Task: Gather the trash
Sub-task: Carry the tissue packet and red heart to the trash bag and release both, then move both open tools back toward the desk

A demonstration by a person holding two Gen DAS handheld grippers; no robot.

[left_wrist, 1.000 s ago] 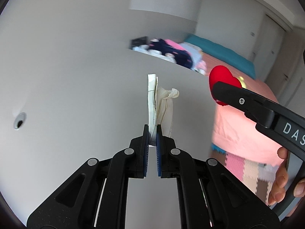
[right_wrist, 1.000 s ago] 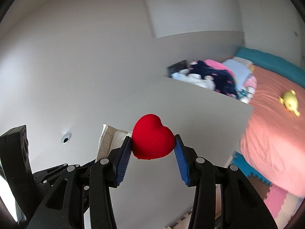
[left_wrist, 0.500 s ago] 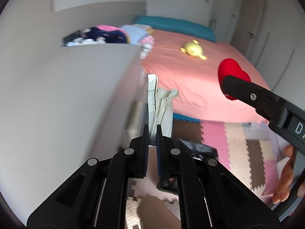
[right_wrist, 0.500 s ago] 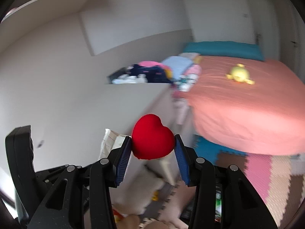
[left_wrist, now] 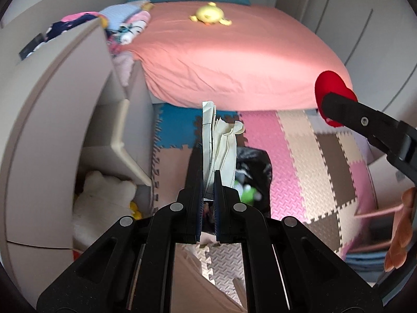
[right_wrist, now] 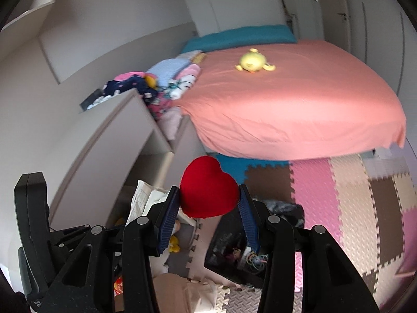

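Cream-coloured crumpled paper (left_wrist: 217,143) is pinched between the jaws of the left gripper (left_wrist: 208,190), which are pressed almost together on its lower end; the paper stands up from them, well above the floor. The gripper is pointed steeply down toward a black trash bag (left_wrist: 254,167) on the foam floor mat (left_wrist: 312,161), partly covered by the paper and the fingers (its contents are glimpsed only as green and white scraps). A red heart-shaped cushion (right_wrist: 208,191) is clamped by its two sides between the blue pads of the right gripper (right_wrist: 209,203), the jaws being held partly spread by its width. That gripper is tilted less steeply downward, and it is carried beside the left one, whose paper shows at the lower left of the right wrist view.

At the right edge of the left wrist view a few fingertips of the person's hand (left_wrist: 398,237) are seen; the rest of the hand is cut off. The pink bed (right_wrist: 299,109) fills the far part of both views, a yellow plush toy (right_wrist: 254,61) lying near its head end. Clothes (right_wrist: 156,86) are piled at the bed's left edge behind a beige cabinet (left_wrist: 60,109). Under that cabinet a white soft shape is blurred and cannot be identified. The bag's mouth in the right wrist view is largely hidden behind the fingers.
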